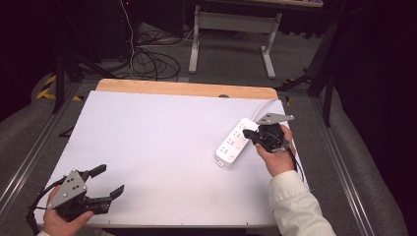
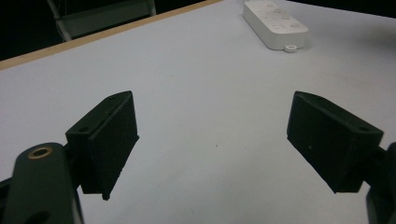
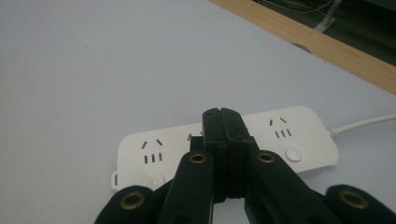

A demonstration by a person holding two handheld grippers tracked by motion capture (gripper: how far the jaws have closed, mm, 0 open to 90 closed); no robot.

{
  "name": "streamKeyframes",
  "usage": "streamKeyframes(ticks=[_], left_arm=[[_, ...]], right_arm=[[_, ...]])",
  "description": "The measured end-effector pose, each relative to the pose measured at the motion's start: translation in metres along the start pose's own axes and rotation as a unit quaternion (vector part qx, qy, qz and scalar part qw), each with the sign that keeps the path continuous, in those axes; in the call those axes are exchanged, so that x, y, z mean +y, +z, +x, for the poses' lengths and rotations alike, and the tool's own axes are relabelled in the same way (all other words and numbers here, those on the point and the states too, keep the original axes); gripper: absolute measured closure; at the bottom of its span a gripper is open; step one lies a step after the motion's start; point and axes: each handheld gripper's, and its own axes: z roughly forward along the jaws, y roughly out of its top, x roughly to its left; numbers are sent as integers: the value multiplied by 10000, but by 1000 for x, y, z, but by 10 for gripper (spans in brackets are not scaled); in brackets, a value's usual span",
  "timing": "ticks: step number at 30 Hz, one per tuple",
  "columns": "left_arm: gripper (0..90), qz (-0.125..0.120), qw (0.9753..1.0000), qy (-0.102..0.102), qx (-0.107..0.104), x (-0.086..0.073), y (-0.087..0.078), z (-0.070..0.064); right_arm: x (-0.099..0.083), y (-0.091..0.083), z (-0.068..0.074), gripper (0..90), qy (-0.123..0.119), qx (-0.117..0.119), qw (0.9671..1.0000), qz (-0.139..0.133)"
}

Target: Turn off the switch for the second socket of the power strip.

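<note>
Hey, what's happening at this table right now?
A person holds a hand-held gripper in each hand over a white table. The right hand-held gripper is shut and poised at the middle of a white power strip, near its sockets; whether it touches is unclear. The left hand-held gripper sits open near the table's front left corner, holding nothing.

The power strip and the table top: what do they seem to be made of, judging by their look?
The power strip looks like white moulded plastic with a smooth, slightly glossy finish: rounded corners, and sharp cut slots. The table top appears to be a matte white sheet or laminate, even and without shine; the bare strip along its far edge is tan, which suggests a wooden board beneath, though that is uncertain.
</note>
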Motion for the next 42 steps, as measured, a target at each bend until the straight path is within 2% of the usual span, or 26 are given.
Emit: streamKeyframes(ticks=[8, 12, 15, 19, 26, 33, 37, 42], left_arm=[[168, -15, 10000, -54, -2, 0, 0, 0], [169, -26, 10000, -57, -1, 0, 0, 0], [169, -28, 10000, -19, 25, 0, 0, 1], [168, -30, 10000, -34, 12, 0, 0, 0], [169, -29, 10000, -7, 26, 0, 0, 1], [169, -31, 10000, -11, 23, 0, -1, 1], [169, -10, 10000, -28, 22, 0, 0, 1], [169, -16, 10000, -24, 23, 0, -1, 1]], right_arm=[[-1, 16, -12, 900, 88, -180, 9997, 141], [-4, 20, -17, 900, 223, -257, 9993, 142], [-5, 23, -20, 900, 304, -262, 9992, 67], [-7, 30, -23, 900, 318, -299, 9989, 166], [-9, 38, -27, 900, 391, -309, 9986, 178], [-11, 44, -30, 900, 342, -313, 9985, 298], [-13, 50, -29, 900, 147, -378, 9979, 507], [-13, 55, -28, 900, 87, -383, 9970, 660]])
